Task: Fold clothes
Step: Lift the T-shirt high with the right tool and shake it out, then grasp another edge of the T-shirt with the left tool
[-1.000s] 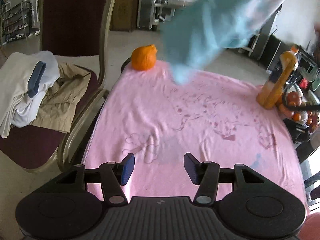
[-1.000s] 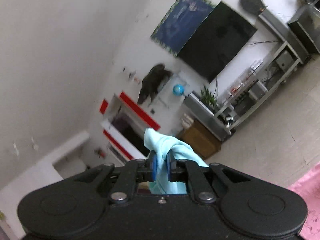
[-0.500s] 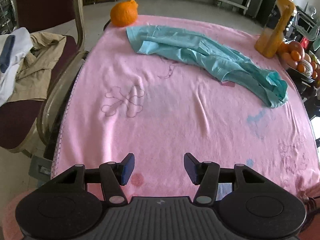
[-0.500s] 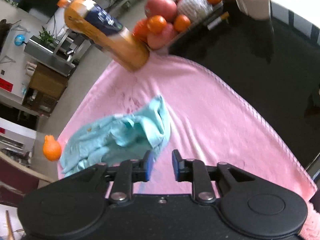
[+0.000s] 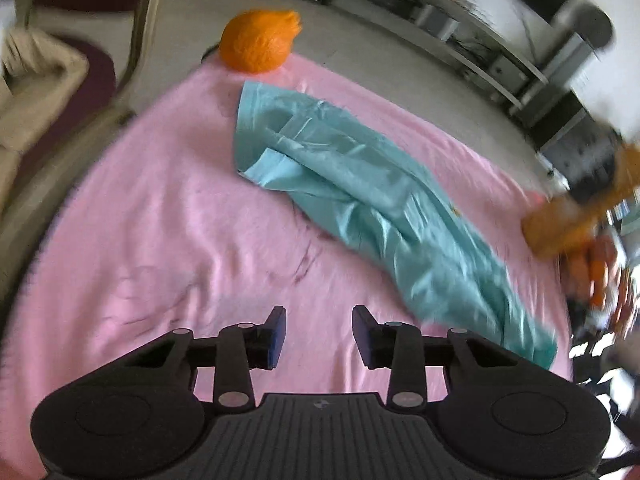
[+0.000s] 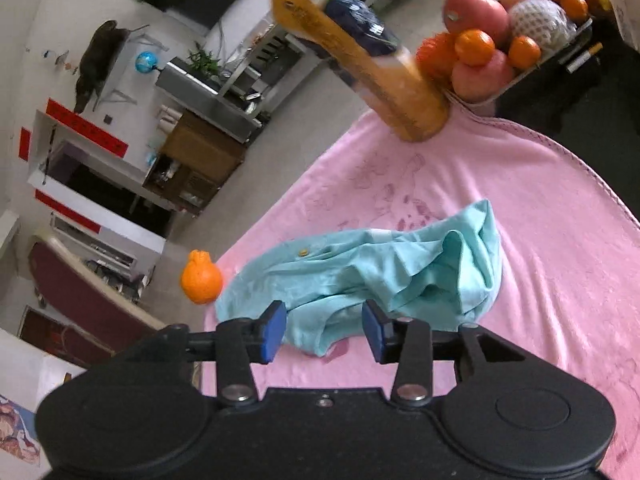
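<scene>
1. The left gripper (image 5: 319, 334) is showing a black ribbed body, two round housings and silver screws.
2. The right gripper (image 6: 324, 334) is wearing blue pads (image 6: 273, 332) on black fingers.

Blurred bottle (image 5: 580, 216), fruit (image 5: 600, 268) beside it

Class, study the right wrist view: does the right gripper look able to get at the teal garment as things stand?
Probably yes. The right gripper has its jaws open right at the near edge of the teal garment, which lies crumpled on the pink blanket. Nothing sits between them.
</scene>
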A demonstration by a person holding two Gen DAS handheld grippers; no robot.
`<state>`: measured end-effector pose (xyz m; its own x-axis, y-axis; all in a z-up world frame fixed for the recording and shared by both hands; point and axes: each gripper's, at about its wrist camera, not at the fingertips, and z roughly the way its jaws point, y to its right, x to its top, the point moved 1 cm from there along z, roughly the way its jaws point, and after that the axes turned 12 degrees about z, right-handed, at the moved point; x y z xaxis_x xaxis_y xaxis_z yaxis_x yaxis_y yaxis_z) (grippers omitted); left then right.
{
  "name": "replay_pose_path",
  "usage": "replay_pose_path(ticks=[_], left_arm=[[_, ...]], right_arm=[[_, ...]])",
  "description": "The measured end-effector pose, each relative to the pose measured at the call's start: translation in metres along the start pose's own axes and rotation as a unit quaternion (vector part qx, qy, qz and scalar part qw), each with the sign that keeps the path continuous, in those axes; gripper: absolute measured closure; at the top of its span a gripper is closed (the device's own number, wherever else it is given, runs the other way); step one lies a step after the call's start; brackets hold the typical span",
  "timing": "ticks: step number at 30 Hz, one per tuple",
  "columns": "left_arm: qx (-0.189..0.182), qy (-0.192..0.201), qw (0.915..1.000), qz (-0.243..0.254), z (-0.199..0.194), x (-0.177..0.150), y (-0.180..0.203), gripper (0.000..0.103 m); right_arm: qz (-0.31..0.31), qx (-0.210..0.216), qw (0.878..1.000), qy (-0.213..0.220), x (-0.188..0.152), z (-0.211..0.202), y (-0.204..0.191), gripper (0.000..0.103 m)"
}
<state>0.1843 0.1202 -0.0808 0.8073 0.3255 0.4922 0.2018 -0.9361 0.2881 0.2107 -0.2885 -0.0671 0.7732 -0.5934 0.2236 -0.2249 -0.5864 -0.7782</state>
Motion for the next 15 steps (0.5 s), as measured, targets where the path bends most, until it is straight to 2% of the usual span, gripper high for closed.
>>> replay_pose_path(ticks=[3, 6, 8, 11, 12, 13, 14, 15], left_arm=[[-0.029, -0.007, 0.9984, -0.047, 0.035, 0.015, -0.011, 0.061], [-0.034, -0.014, 0.9966, -0.073, 0.066, 0.027, -0.017, 0.062], [-0.041, -0.011, 0.9962, -0.076, 0.078, 0.031, -0.018, 0.063], [-0.047, 0.014, 0.9976, -0.049, 0.086, 0.038, -0.011, 0.065], [-0.043, 0.019, 0.9982, -0.038, 0.087, 0.04, -0.009, 0.072], [-0.035, 0.024, 0.9988, -0.026, 0.088, 0.041, -0.006, 0.092], [-0.027, 0.028, 0.9992, -0.013, 0.09, 0.043, -0.003, 0.102], [-0.023, 0.031, 0.9993, -0.001, 0.091, 0.043, 0.0, 0.103]], right_arm=[[0.011, -0.021, 1.0, 0.008, 0.005, 0.009, 0.019, 0.062], [0.023, -0.043, 0.999, 0.017, 0.011, 0.016, 0.034, 0.062], [0.031, -0.057, 0.998, 0.023, 0.015, 0.021, 0.043, 0.062], [0.039, -0.079, 0.996, 0.032, 0.02, 0.028, 0.055, 0.062], [0.039, -0.085, 0.995, 0.034, 0.02, 0.03, 0.056, 0.062], [0.039, -0.09, 0.995, 0.035, 0.021, 0.032, 0.057, 0.063], [0.041, -0.09, 0.995, 0.035, 0.021, 0.032, 0.057, 0.063], [0.043, -0.087, 0.995, 0.034, 0.021, 0.031, 0.056, 0.063]])
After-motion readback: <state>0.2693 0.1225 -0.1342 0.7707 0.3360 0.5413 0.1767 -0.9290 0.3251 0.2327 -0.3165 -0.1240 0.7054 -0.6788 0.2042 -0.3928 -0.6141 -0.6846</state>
